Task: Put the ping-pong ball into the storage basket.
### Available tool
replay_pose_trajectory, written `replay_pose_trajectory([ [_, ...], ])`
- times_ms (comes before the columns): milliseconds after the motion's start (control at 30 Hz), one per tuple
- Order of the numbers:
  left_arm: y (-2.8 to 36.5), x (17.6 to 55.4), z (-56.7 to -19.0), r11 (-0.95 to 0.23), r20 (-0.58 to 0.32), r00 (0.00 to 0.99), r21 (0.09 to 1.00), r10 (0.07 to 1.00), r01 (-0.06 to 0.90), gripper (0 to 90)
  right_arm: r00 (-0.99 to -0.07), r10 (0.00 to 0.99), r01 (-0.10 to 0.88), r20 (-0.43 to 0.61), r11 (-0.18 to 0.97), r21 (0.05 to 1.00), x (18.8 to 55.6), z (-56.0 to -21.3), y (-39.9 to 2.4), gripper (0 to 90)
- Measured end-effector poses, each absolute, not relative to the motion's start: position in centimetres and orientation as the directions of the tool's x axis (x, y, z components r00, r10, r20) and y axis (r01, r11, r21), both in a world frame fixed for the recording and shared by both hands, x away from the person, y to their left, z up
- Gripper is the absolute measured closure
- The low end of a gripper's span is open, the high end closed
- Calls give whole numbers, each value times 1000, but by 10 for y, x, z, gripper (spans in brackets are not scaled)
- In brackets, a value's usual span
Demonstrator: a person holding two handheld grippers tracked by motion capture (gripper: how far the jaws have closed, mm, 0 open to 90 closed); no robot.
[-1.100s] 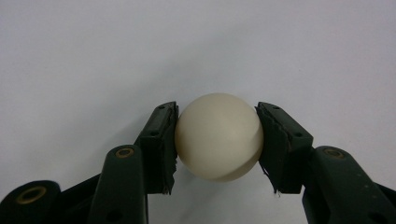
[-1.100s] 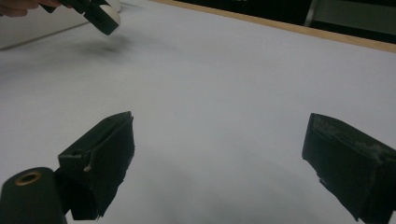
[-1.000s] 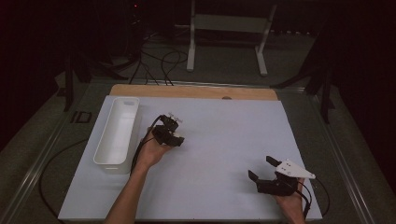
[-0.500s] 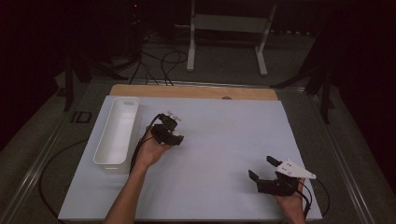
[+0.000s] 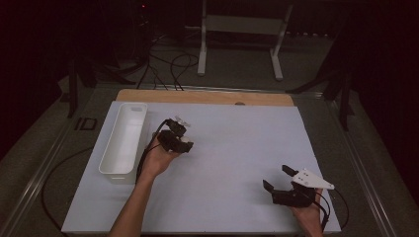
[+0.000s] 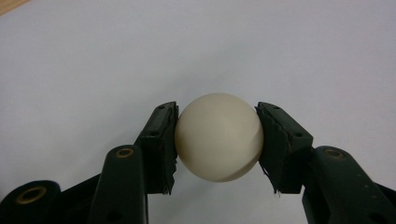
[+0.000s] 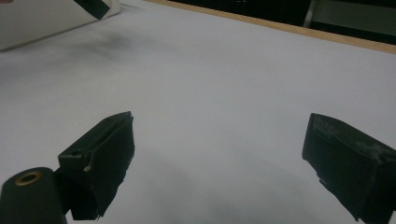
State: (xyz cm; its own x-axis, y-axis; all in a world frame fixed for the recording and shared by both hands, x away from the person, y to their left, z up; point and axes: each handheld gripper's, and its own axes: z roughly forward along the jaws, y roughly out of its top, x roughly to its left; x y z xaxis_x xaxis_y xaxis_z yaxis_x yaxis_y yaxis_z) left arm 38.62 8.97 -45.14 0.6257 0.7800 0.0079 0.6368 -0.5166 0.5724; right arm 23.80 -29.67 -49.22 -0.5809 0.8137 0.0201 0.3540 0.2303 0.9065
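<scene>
Little had shifted since the earlier frames: the left gripper [image 6: 218, 140] kept pinching the smooth cream-white ball [image 6: 218, 136] above the white table sheet [image 5: 237, 148], beside the long white plastic tray [image 5: 123, 138], so the carry looked stalled. The right gripper [image 5: 276, 178] rested spread and empty.

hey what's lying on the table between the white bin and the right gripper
Bare white table sheet, apart from the left gripper holding a white ball beside the white bin. The high view shows the right gripper.
</scene>
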Motion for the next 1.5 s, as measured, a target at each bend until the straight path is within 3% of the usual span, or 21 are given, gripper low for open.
replay_pose_trajectory([
  [1500,96,381,-436,-501,17,613,593,790,630,508,-583,812,353,20,231,907,238,-493,-297,87],
])
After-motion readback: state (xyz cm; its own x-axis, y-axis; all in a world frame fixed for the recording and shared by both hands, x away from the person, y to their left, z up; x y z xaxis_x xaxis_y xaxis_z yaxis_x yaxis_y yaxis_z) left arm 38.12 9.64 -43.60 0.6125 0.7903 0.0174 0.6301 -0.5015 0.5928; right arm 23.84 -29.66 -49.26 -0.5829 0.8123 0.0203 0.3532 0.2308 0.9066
